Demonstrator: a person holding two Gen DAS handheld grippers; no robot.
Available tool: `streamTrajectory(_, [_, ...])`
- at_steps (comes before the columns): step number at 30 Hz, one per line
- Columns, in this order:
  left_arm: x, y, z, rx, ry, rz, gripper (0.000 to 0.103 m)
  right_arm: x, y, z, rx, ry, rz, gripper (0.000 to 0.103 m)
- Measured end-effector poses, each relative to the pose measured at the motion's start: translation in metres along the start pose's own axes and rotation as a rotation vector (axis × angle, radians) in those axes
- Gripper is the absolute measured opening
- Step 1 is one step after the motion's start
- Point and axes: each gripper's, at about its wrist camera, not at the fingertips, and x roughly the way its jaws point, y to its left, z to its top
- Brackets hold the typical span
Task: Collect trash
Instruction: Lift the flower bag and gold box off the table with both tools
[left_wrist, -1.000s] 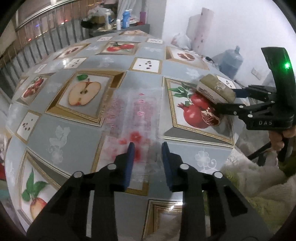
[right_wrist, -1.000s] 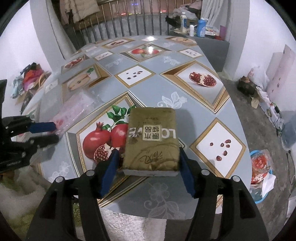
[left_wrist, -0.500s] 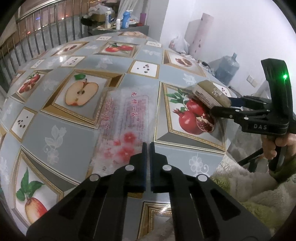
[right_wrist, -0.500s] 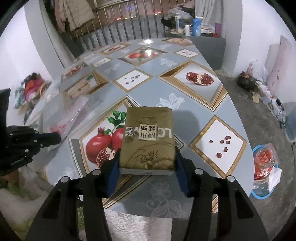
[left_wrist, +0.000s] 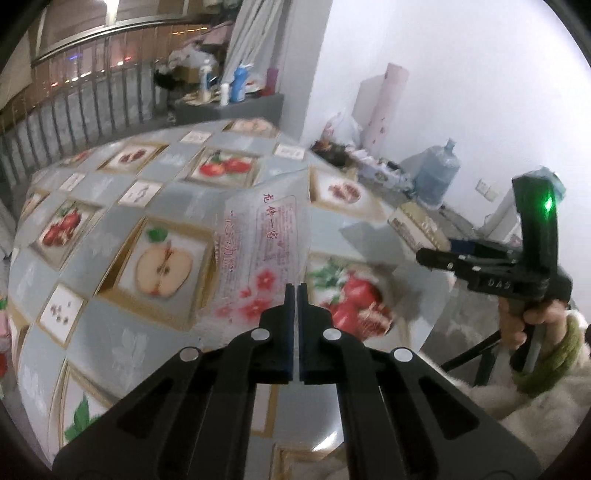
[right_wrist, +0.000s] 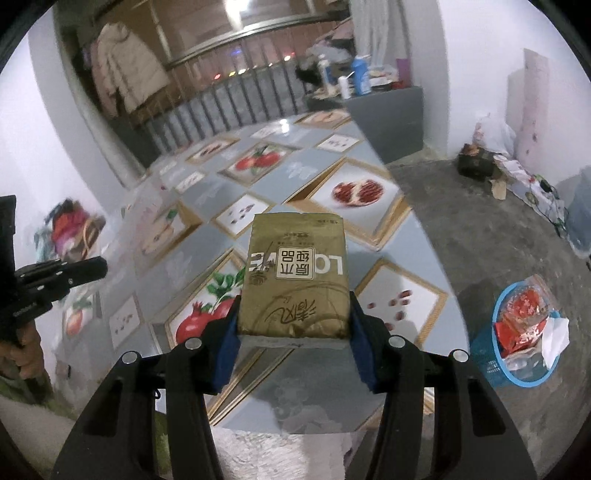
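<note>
A clear plastic wrapper (left_wrist: 266, 236) with red flowers and red writing hangs lifted above the fruit-patterned table (left_wrist: 122, 339). My left gripper (left_wrist: 296, 291) is shut on its lower edge. A gold tissue pack (right_wrist: 295, 284) with a white label sits between the blue pads (right_wrist: 227, 339) of my right gripper (right_wrist: 293, 332), which is shut on its two sides and holds it off the table. In the left wrist view the right gripper (left_wrist: 436, 254) shows at the right, the gold pack (left_wrist: 413, 225) in it. The left gripper (right_wrist: 74, 271) shows at the left edge of the right wrist view.
A blue basket (right_wrist: 484, 369) holding red wrappers and tissue stands on the grey floor right of the table. A water jug (left_wrist: 437, 177) and bags lie by the white wall. A grey cabinet (right_wrist: 388, 114) with bottles and a railing stand behind the table.
The left jaws closed on the wrapper's edge and raised it off the table. The right jaws closed on the gold pack and lifted it, turning toward the floor side.
</note>
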Motion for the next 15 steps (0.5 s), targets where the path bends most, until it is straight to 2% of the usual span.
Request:
streamTrajectory(5, [0.007, -0.025, 0.034, 0.049, -0.023, -0.066, 0.0, -0.028, -0.03, 0.0, 0.076, -0.09, -0.039, 0.051])
streamTrajectory(8, [0.013, -0.048, 0.056, 0.087, -0.041, -0.121, 0.0, -0.055, -0.062, 0.0, 0.146, -0.167, -0.09, 0.051])
streamTrajectory(11, [0.025, -0.079, 0.08, 0.131, -0.05, -0.191, 0.0, -0.082, -0.102, -0.005, 0.243, -0.236, -0.16, 0.051])
streamTrajectory(15, [0.052, -0.137, 0.11, 0.23, -0.032, -0.299, 0.0, -0.111, -0.169, -0.012, 0.387, -0.273, -0.278, 0.051])
